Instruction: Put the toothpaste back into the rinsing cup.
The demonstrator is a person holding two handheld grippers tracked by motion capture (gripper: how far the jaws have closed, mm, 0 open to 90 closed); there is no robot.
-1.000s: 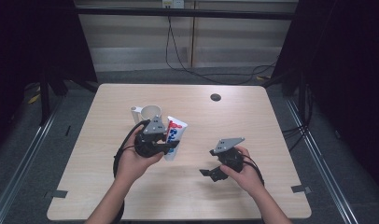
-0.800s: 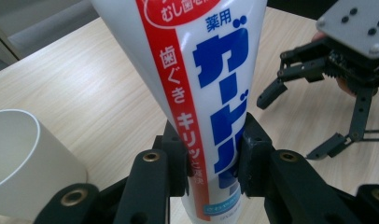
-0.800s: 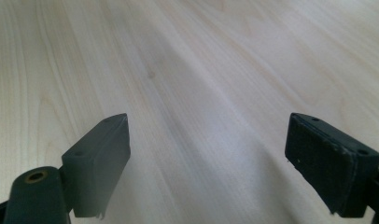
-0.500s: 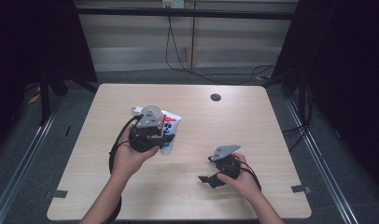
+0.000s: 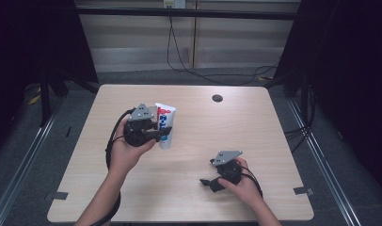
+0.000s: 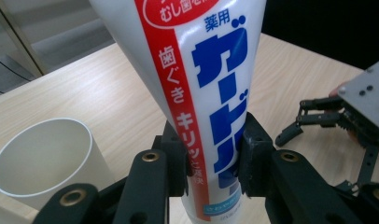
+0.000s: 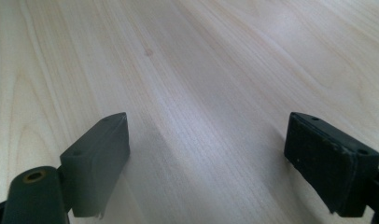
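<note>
Above the wooden table [image 5: 274,122], the left gripper [image 6: 211,163] is clamped on a toothpaste tube [image 6: 211,93] — held upright beside a white cup [image 6: 43,158]. Lower right, the right gripper [image 7: 206,158] rests with jaws apart — nothing between them.

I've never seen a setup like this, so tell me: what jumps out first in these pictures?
First, the white tube with red and blue Japanese print, clamped upright in the left claw over the table's left half. A white cup stands close beside it. Nearer the front right, the right claw hangs open just above bare wood, holding nothing.
</note>
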